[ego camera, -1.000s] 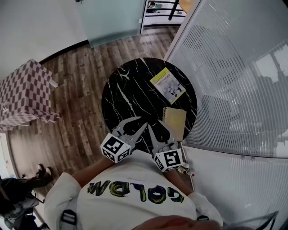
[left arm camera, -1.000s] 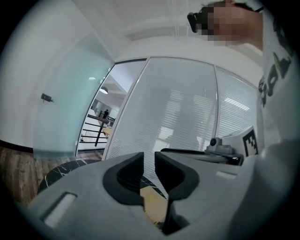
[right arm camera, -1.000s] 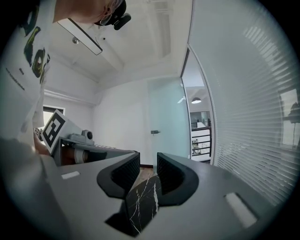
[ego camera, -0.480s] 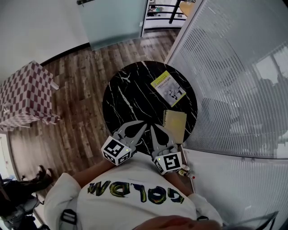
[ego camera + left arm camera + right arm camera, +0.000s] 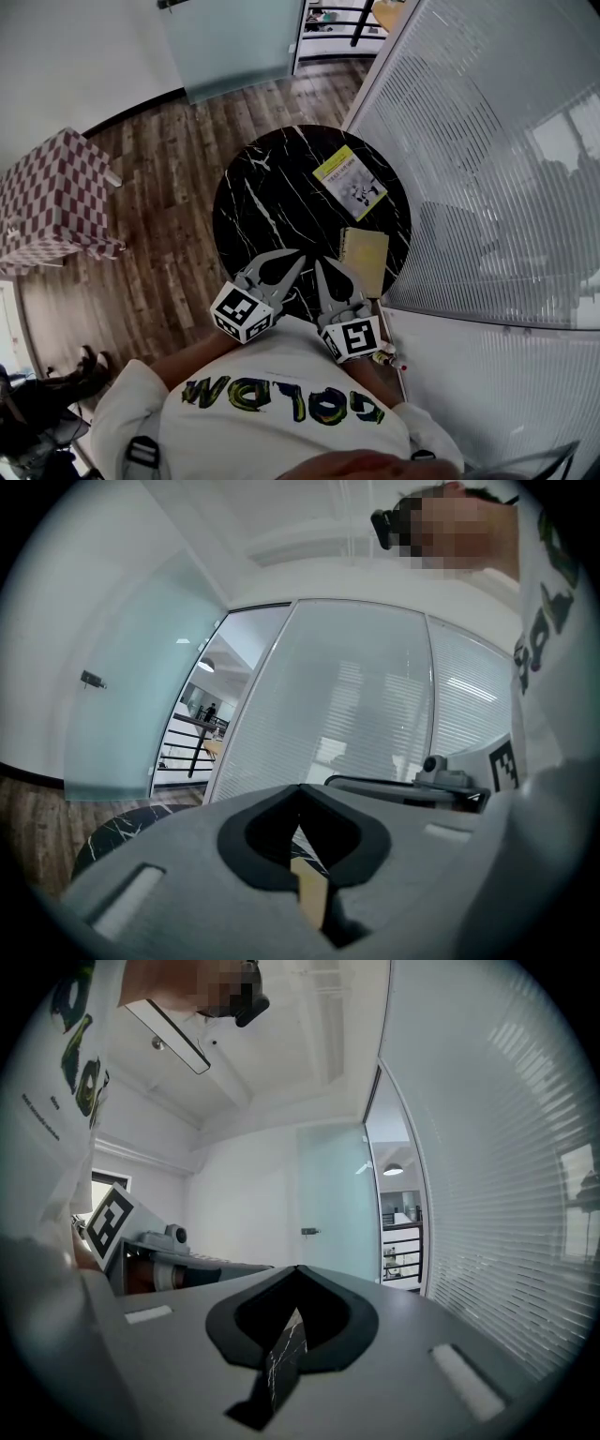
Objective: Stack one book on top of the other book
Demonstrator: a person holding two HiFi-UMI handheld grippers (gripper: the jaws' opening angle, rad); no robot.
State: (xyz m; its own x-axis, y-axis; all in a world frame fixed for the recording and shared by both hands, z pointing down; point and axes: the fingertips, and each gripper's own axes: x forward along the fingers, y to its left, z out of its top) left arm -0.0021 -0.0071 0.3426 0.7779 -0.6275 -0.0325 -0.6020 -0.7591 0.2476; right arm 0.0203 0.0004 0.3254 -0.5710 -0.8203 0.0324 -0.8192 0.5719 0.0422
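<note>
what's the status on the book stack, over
Left gripper and right gripper: jaws shut, empty, over the table's near edge. Yellow-green book and tan book lie apart, unstacked. Nothing in the way.

Round blk marble table (image 5: 272, 202) on wood floor (image 5: 159, 244); checkered box (image 5: 52, 197) at left, apart from table.

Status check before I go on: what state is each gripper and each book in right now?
left gripper: shut, empty, at the near edge of the table.
right gripper: shut, empty, beside the left one.
yellow-and-white book: closed, flat on the far side of the table.
tan book: closed, flat by the table's right edge, apart from the other book, not stacked.
</note>
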